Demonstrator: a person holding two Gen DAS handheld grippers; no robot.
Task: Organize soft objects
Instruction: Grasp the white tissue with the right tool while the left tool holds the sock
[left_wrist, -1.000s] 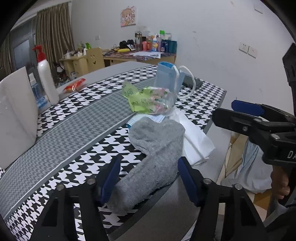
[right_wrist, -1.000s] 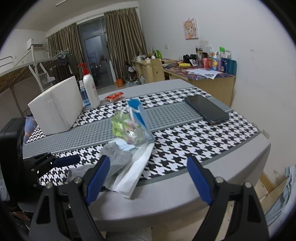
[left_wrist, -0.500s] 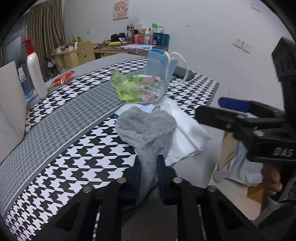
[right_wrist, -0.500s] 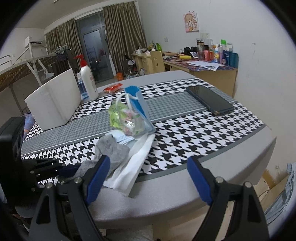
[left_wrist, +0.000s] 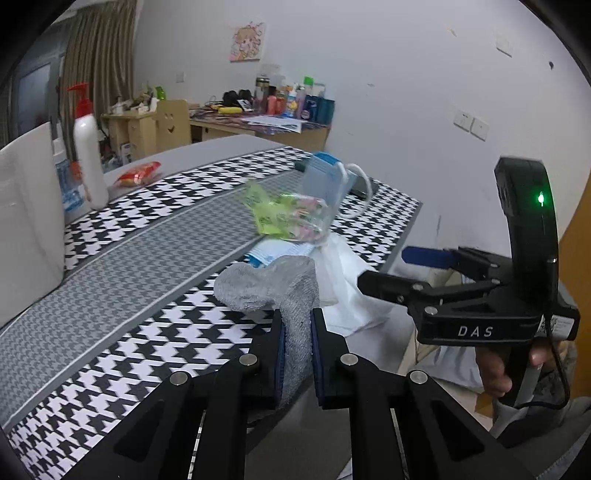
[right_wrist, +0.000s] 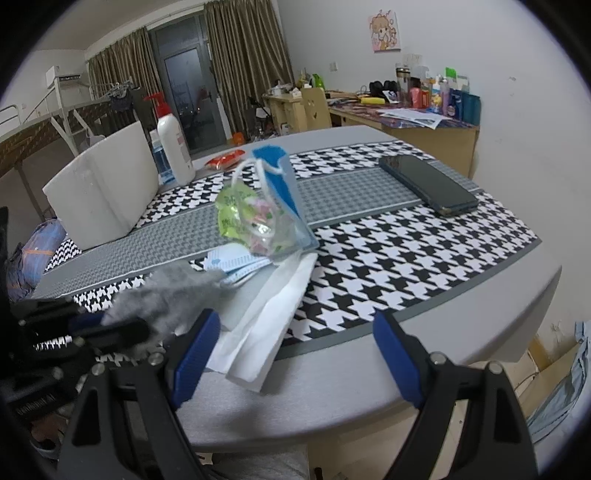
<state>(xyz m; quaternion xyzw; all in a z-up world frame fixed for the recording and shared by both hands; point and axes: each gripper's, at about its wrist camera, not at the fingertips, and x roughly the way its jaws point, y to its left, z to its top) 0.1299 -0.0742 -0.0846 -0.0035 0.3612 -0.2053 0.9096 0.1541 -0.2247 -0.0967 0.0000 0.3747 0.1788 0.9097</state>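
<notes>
The only writing that can be read is "DAS" in white on the black body of the right gripper (left_wrist: 421, 271), seen at the right of the left wrist view, a hand (left_wrist: 517, 365) wrapped round its grip below. Its blue-padded jaws stand wide apart with nothing between them, held over the near edge of the counter (right_wrist: 461, 332). The left gripper (left_wrist: 297, 354) points down at a slant and has its jaws pinched on the grey sock (left_wrist: 273, 284) at the near left edge; the sock's far end looks lifted off the houndstooth runner (right_wrist: 406, 251), though blur makes this unsure. Just right of the sock lies a white plastic bag (right_wrist: 273, 302). Beyond sit a candy bag (right_wrist: 251, 218) and a blue pouch (right_wrist: 280, 181). The runner's right half lies bare but for a dark phone (right_wrist: 428, 182) at its far end.
</notes>
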